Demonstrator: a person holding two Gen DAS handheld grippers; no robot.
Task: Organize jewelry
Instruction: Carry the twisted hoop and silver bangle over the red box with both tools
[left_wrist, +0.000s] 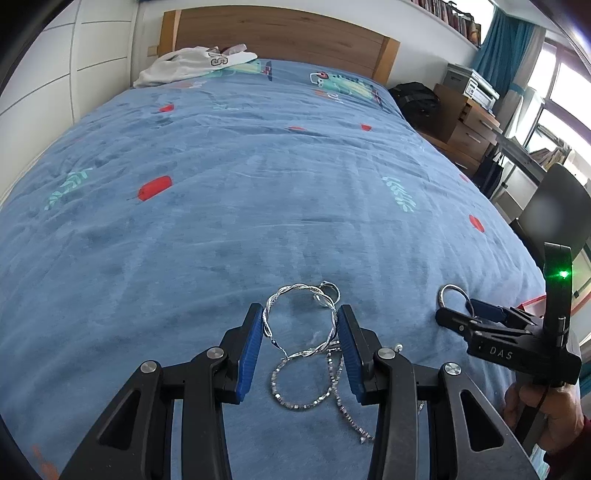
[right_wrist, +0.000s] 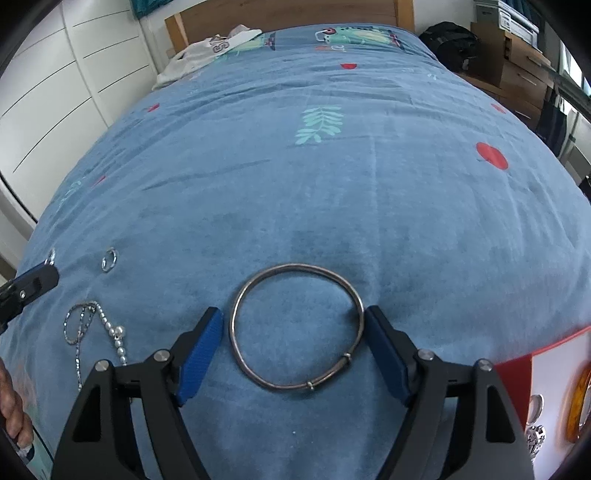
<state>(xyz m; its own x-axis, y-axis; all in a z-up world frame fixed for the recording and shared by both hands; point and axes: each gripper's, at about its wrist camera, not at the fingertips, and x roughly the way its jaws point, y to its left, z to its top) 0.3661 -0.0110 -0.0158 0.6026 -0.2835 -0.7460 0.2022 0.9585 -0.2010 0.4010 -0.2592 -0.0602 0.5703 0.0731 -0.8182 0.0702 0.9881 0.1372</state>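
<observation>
Plainly, "DAS" is printed on the right gripper (left_wrist: 456, 308), whose jaws gape around a plain silver bangle (right_wrist: 296, 326) lying on the blue printed bedspread (left_wrist: 258, 166) near the bed's foot edge. Nearby, the left gripper (left_wrist: 300, 345) clamps a twisted silver bangle (left_wrist: 295, 321) over a beaded silver chain (left_wrist: 314, 391). A wooden headboard (left_wrist: 280, 35) backs white wardrobes (right_wrist: 55, 85).

"DAS" in pale letters on the black body of the right gripper (left_wrist: 466, 313), near right in the left wrist view. Upside-down "S" with a partial "7" or similar on the white garment (left_wrist: 192, 64) at the far left of the bed; same garment (right_wrist: 207, 51) shows "S".
</observation>
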